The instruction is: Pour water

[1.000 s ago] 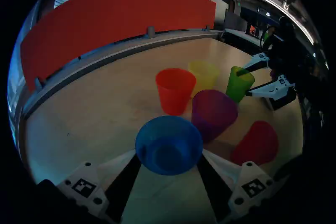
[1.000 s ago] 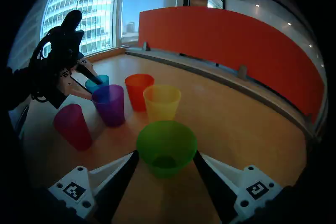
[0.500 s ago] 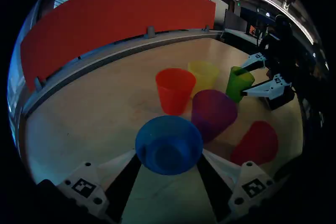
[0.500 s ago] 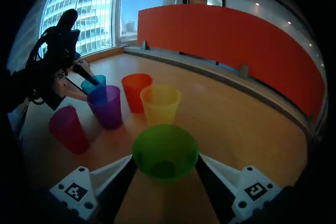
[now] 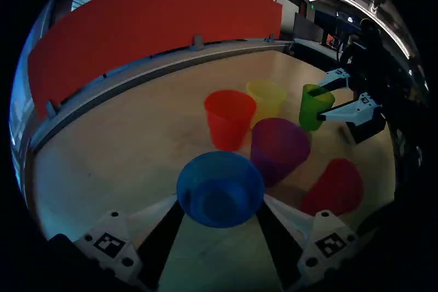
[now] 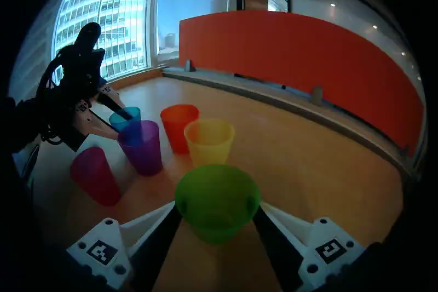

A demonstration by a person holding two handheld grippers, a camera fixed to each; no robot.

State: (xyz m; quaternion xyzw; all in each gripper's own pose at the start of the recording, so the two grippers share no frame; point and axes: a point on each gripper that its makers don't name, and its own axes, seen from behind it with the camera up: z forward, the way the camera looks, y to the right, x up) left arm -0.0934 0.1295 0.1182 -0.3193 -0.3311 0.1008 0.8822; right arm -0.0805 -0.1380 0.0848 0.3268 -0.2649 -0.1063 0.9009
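Observation:
My left gripper [image 5: 220, 204] is shut on a blue cup [image 5: 220, 185], held upright just above the wooden table [image 5: 126, 144]. Beyond it stand an orange cup [image 5: 230, 118], a yellow cup [image 5: 266, 98] and a purple cup [image 5: 279, 148]. A magenta cup [image 5: 335, 185] stands upside down to the right. My right gripper [image 6: 216, 210] is shut on a green cup [image 6: 216, 200], upright and slightly raised. From there the left gripper [image 6: 112, 108] with the blue cup [image 6: 125, 119] appears at the far left. Whether either held cup has water in it I cannot tell.
A long orange partition [image 5: 137, 23] on a grey ledge runs along the table's far side. Large windows [image 6: 120, 18] lie beyond the table end. The person's dark arm [image 6: 65, 95] is behind the left gripper. Bare tabletop [image 6: 328, 166] stretches to the right of the cups.
The right gripper has lifted the green cup a little and shifted it slightly. The left gripper and its blue cup have stayed where they were.

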